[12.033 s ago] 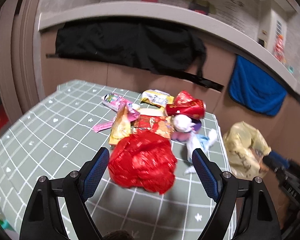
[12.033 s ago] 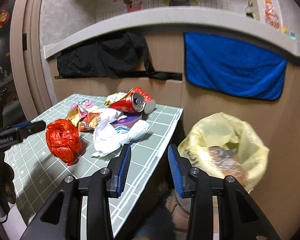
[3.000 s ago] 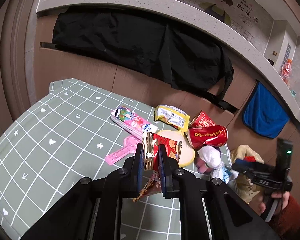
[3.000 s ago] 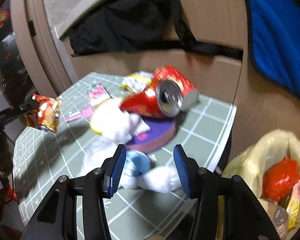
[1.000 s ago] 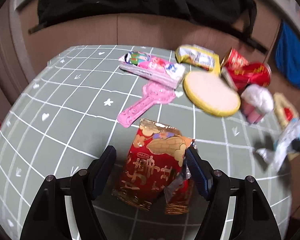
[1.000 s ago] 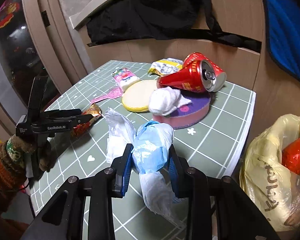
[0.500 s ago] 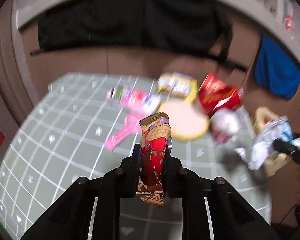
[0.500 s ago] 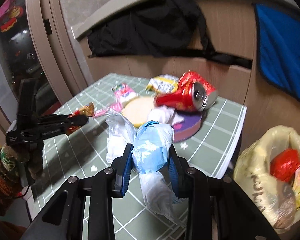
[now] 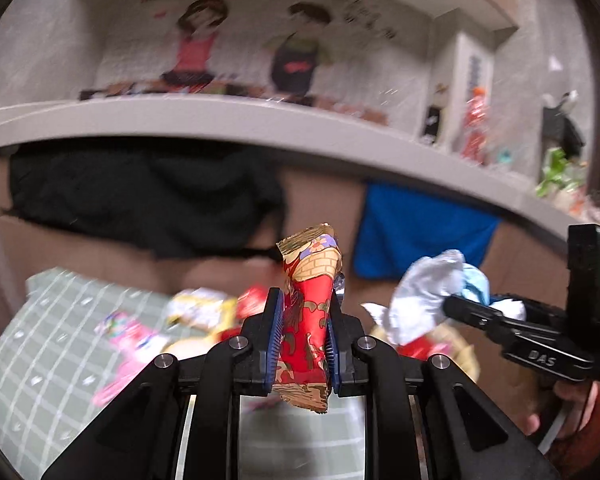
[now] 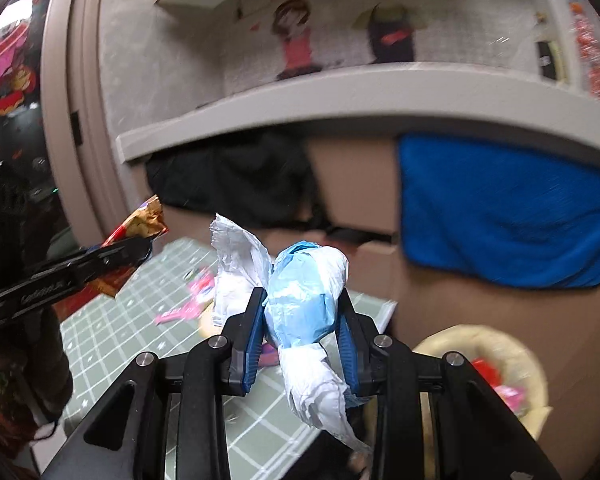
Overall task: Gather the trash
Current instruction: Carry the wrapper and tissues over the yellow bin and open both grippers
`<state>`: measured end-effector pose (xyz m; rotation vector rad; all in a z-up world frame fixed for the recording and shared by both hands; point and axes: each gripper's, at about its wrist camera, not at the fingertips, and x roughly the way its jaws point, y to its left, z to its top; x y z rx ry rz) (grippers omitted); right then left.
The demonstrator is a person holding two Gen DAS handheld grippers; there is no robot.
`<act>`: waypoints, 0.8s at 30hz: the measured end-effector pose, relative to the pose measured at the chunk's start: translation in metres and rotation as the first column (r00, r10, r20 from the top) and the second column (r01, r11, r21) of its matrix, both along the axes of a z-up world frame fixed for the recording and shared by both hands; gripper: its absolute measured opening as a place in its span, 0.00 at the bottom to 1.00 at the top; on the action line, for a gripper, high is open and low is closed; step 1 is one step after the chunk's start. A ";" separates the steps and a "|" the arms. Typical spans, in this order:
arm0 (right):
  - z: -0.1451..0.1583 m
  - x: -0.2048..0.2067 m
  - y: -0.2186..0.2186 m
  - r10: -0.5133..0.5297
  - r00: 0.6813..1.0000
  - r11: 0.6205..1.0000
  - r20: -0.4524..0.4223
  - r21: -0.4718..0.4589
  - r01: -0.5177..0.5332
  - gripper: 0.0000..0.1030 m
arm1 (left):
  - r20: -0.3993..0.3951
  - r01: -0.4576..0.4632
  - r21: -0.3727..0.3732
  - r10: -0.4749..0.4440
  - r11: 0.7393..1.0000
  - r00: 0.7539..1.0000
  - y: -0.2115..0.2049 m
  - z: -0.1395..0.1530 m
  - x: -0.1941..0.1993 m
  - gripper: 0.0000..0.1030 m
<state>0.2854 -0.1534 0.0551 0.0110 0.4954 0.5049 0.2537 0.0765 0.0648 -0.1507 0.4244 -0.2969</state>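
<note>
Red and gold snack wrapper (image 9: 306, 316) stands pinched tight in the left gripper (image 9: 300, 344), up above the green checked tabletop (image 9: 40, 360). The right gripper (image 10: 302, 340) squeezes a blue and white crumpled plastic bag (image 10: 304, 300), held above the yellow trash bag (image 10: 536, 364).

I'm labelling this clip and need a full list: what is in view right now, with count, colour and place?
snack wrapper: one, red and gold, clamped upright in left gripper
crumpled plastic bag: one, white and blue, clamped in right gripper
trash bag: one, yellow, open, beside the table, red trash inside
table: one, green with white grid, blurred litter on it
blue cloth: one, hanging on the panel
black cloth: one, hanging under the ledge
ledge: one, grey, above both cloths
left gripper: black, blue pads, shut
right gripper: black, blue pads, shut
</note>
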 end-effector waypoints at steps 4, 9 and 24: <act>0.020 -0.005 -0.034 -0.080 0.995 0.997 0.053 -0.006 0.080 0.30 | 0.028 0.053 -0.003 -0.053 0.999 0.998 -0.041 0.007 0.009 0.20; 0.026 -0.008 -0.076 -0.180 0.980 0.983 0.081 -0.011 0.181 0.30 | 0.023 0.114 0.016 -0.114 0.993 0.993 -0.095 0.002 0.021 0.20; 0.001 0.010 -0.146 -0.311 0.950 0.951 0.028 0.007 0.311 0.30 | -0.043 0.186 0.002 -0.186 0.983 0.982 -0.176 -0.032 0.057 0.20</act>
